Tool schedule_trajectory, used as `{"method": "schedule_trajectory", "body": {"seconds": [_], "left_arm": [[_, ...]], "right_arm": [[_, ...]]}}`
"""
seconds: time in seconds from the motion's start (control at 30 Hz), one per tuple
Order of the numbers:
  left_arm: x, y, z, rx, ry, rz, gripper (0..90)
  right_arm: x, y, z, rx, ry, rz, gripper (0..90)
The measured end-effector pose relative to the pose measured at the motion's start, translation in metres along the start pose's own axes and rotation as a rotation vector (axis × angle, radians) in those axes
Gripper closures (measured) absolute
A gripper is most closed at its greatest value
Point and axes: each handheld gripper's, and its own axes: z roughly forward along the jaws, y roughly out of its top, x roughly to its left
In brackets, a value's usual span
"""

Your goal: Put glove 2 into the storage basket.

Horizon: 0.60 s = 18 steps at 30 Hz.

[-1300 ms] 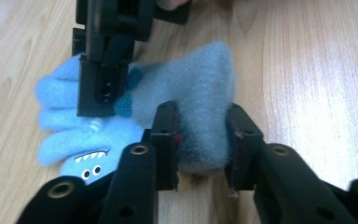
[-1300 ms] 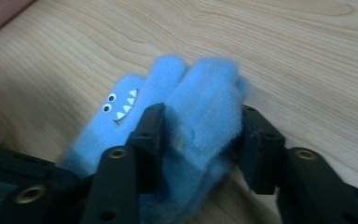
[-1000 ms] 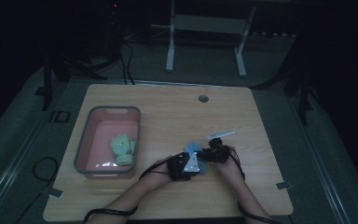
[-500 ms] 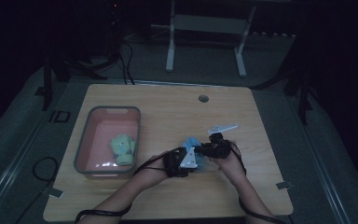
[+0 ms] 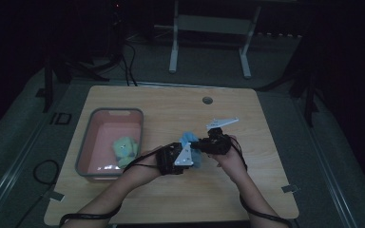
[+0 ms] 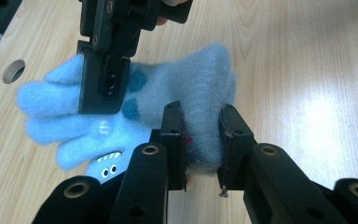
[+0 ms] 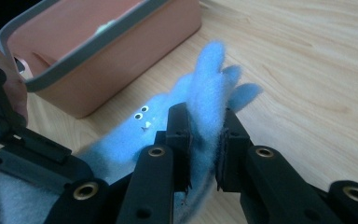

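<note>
Item: fuzzy blue monster glove (image 6: pixel 186 100), being gripped at its cuff between the left gripper (image 6: pixel 200 140) jaws and at its fingers between the right gripper (image 7: pixel 204 140) jaws, both clamping it above the table (image 5: pixel 266 190). Pink bin (image 5: pixel 95 121), lying beyond the left gripper, is holding a green glove (image 5: pixel 126 147); judging by this, the blue one is awaiting deposit.

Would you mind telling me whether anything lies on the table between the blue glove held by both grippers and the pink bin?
Nothing visible does. The blue glove is clamped by the left gripper and the right gripper; only bare table separates it from the pink bin.
</note>
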Motion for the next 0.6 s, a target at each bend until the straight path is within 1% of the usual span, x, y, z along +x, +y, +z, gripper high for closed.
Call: {"method": "schedule_trajectory", "body": {"seconds": [0.07,0.23,0.37,0.4,0.43,0.47,0.6], "left_arm": [[0.001,-0.002,-0.004,0.008,0.002,0.0,76.1],[0.003,-0.008,-0.014,0.024,0.017,0.0,76.0],[0.008,-0.016,-0.024,0.03,0.028,-0.015,76.0],[0.009,-0.018,-0.026,0.026,0.028,-0.029,76.0],[0.01,-0.02,-0.029,0.028,0.028,-0.033,76.0],[0.011,-0.022,-0.031,0.037,0.033,-0.031,76.0],[0.014,-0.031,-0.039,0.05,0.044,-0.05,76.1]], "right_arm": [[0.003,0.005,0.001,-0.006,0.007,0.005,78.6],[0.01,0.016,0.007,-0.008,0.02,-0.011,78.7],[0.015,0.026,0.015,-0.004,0.032,-0.023,78.6],[0.017,0.029,0.017,-0.004,0.035,-0.026,78.6],[0.019,0.031,0.019,-0.004,0.04,-0.026,78.6],[0.021,0.033,0.022,-0.004,0.044,-0.029,78.6],[0.029,0.044,0.034,0.003,0.051,-0.045,78.7]]}}
